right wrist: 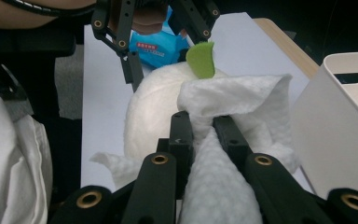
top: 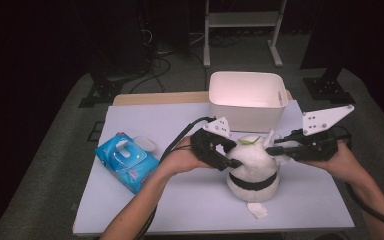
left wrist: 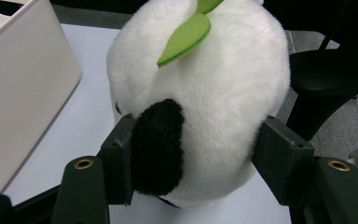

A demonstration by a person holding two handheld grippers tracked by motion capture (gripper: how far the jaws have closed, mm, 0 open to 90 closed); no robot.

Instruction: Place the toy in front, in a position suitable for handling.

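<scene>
Wiping a plush toy held steady on the tabletop

Left gripper (top: 215, 148) at 9 o'clock of the plush toy (top: 254, 167), jaws clamped on its sides; right gripper (top: 300, 146) at 2 o'clock, jaws pinched narrow on a paper towel (right wrist: 233, 100) pressed against the toy's top (beside the green leaf (left wrist: 186, 37)). White bin (top: 247, 97) just behind at 12, wipes pack (top: 126, 161) well off at 9.
</scene>
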